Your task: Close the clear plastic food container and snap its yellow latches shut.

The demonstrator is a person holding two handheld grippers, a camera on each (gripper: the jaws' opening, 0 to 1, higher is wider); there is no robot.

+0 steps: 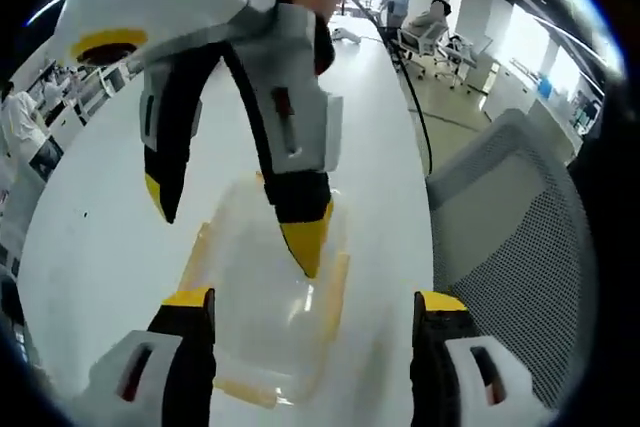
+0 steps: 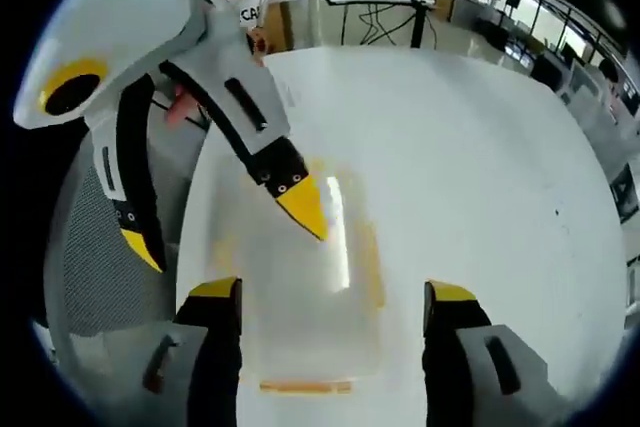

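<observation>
The clear plastic container [image 1: 262, 322] lies on the white table [image 1: 90, 247], with yellow latches [image 1: 336, 292] along its sides. My left gripper [image 1: 315, 299] stands open, its jaws on either side of the container's near end. From above, my right gripper [image 1: 234, 235] reaches in open, one yellow-tipped finger [image 1: 305, 242] low over the lid. In the right gripper view the container [image 2: 320, 317] is blurred between the open jaws of my right gripper [image 2: 332, 290]. A yellow latch [image 2: 300, 385] shows at its near edge. My left gripper [image 2: 232, 245] comes in from the left, open, one fingertip [image 2: 303, 207] over the lid.
A grey mesh office chair [image 1: 520, 237] stands close beside the table's edge, also seen as the chair [image 2: 85, 237]. A person's hand [image 2: 182, 107] holds the left gripper. Desks, chairs and people fill the room beyond the table's far end.
</observation>
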